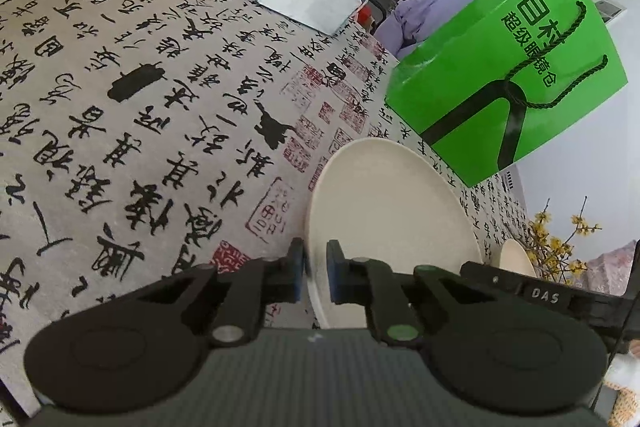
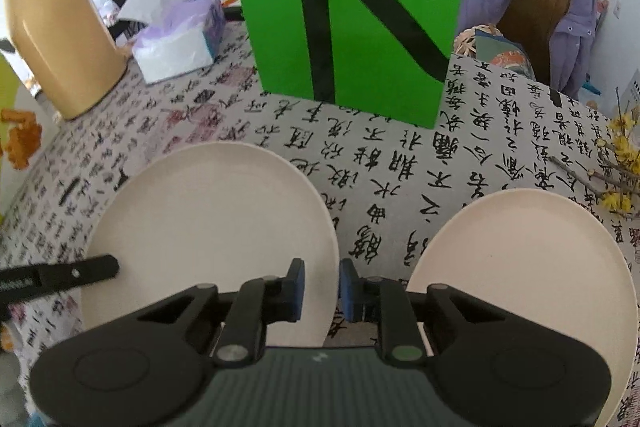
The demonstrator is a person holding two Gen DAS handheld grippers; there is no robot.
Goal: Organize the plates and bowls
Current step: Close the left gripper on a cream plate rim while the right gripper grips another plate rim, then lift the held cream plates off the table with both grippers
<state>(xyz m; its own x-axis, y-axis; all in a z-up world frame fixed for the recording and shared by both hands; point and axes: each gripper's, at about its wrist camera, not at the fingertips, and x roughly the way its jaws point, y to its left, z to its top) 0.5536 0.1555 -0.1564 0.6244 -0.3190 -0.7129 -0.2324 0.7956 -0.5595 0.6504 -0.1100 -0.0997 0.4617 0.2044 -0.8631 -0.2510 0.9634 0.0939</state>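
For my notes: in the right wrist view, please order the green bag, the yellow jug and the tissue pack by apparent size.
1. green bag
2. yellow jug
3. tissue pack
Fisheye distortion and differing nearness make true sizes unsure.

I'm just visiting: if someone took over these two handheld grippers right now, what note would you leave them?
Left gripper: jaws shut on one rim of the plate.
Right gripper: jaws closed around the opposite rim of the same plate, apparently gripping it.
Things: the plate lies on the table; the other plate lies beside it, apart. No bowls are in view.
Done: the plate is gripped, not visibly lifted.
Left: probably lift it and stack it with the other plate, then find the bowls.
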